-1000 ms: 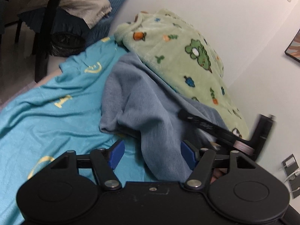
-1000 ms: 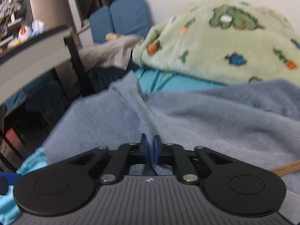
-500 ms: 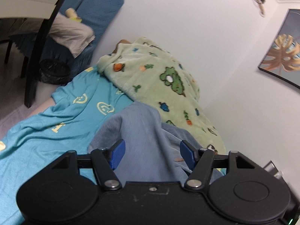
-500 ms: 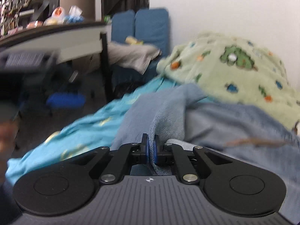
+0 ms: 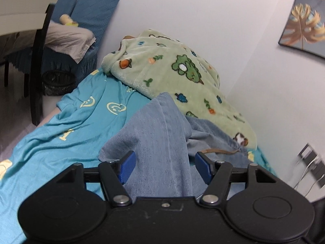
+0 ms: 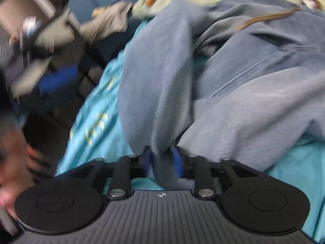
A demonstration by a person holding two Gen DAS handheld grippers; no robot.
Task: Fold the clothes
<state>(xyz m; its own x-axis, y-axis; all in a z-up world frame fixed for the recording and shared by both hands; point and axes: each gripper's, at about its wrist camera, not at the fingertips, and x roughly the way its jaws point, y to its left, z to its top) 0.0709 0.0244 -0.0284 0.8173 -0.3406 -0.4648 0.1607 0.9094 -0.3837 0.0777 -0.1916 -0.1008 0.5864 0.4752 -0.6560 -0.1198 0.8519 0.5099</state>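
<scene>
Draping between the widely spread jaws of the left gripper (image 5: 165,167), a fold of the blue garment (image 5: 160,134) rises from the turquoise bed sheet (image 5: 61,130), near the green blanket (image 5: 174,75). The right gripper (image 6: 162,158) has its jaws partly parted, with a bunched fold between them.

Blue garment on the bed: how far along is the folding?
Nothing looks folded yet: the blue garment lies bunched on the teal sheet. In hand: a strip of it runs between the right tongs, which look partly parted. The left tongs are open. All folds remain.
</scene>
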